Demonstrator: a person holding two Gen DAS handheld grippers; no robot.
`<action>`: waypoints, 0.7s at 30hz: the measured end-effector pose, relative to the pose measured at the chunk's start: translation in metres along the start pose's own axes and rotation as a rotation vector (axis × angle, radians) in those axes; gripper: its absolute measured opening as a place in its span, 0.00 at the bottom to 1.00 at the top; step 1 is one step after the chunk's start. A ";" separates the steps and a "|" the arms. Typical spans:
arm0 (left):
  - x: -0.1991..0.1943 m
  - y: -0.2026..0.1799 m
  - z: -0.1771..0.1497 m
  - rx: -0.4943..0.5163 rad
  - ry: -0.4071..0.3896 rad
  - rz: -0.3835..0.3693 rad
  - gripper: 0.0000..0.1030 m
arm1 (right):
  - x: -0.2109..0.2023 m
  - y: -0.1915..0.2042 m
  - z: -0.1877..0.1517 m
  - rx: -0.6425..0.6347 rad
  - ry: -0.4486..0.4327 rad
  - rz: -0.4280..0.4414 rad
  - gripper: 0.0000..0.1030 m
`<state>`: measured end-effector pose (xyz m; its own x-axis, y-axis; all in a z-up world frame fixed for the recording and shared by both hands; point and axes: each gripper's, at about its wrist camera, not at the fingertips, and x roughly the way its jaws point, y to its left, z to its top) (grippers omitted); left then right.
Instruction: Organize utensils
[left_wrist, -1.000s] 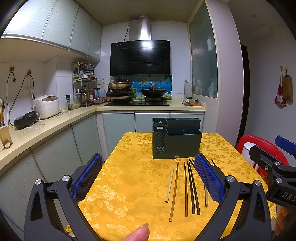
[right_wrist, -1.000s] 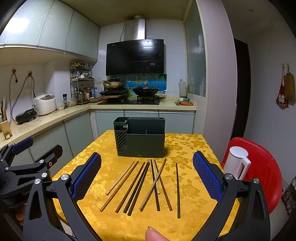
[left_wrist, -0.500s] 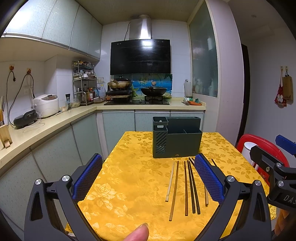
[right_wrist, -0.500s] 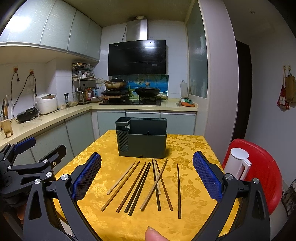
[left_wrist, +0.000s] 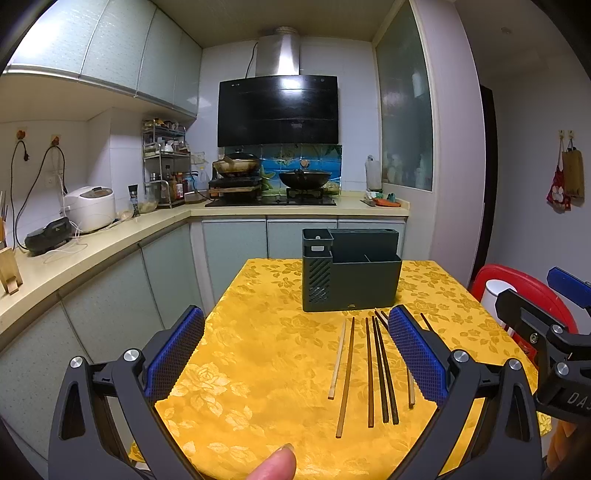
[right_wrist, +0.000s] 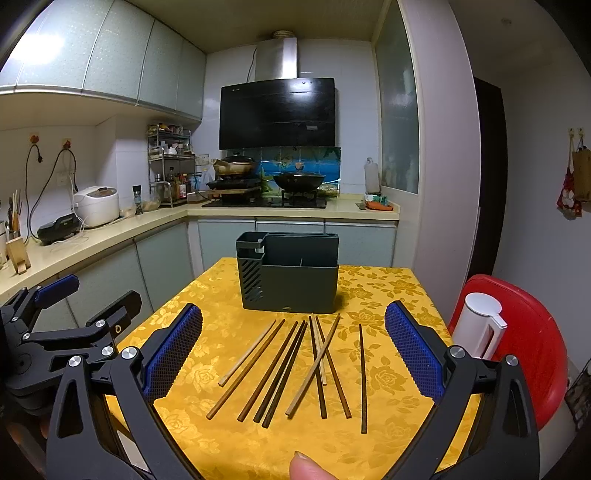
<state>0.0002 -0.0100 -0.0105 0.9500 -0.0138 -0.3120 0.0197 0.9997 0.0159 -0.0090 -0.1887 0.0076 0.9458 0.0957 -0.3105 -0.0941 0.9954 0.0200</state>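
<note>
Several brown wooden chopsticks (right_wrist: 291, 365) lie loose on the yellow floral tablecloth (right_wrist: 384, 291), fanned out in front of a dark green utensil caddy (right_wrist: 290, 275) with divided compartments. In the left wrist view the same chopsticks (left_wrist: 371, 363) lie right of centre, before the caddy (left_wrist: 351, 271). My right gripper (right_wrist: 293, 349) hovers open above the chopsticks, holding nothing. My left gripper (left_wrist: 295, 354) is open over bare cloth, left of the chopsticks. Each gripper shows at the edge of the other's view: the right gripper (left_wrist: 554, 332) and the left gripper (right_wrist: 55, 332).
A red plastic stool (right_wrist: 524, 343) with a white lidded container (right_wrist: 480, 325) stands right of the table. A kitchen counter (left_wrist: 92, 247) runs along the left with a rice cooker (left_wrist: 90, 206). A stove with woks (left_wrist: 273, 184) sits behind. A fingertip (right_wrist: 306, 467) shows at the bottom.
Both grippers have drifted slightly; the right wrist view has shifted a little so the caddy and chopsticks sit marginally further right. Nothing was picked up.
</note>
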 end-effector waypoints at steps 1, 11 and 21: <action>-0.001 0.001 0.000 -0.001 0.001 -0.001 0.93 | -0.001 0.001 -0.001 0.000 -0.001 0.000 0.94; 0.000 0.000 0.000 -0.001 0.003 -0.002 0.93 | 0.001 0.003 -0.004 -0.004 -0.001 0.002 0.94; 0.000 0.000 0.000 -0.001 0.003 -0.003 0.93 | 0.001 0.004 -0.005 -0.004 -0.001 0.004 0.94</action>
<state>0.0002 -0.0104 -0.0100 0.9490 -0.0167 -0.3147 0.0223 0.9996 0.0143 -0.0098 -0.1847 0.0021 0.9456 0.0995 -0.3098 -0.0989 0.9949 0.0177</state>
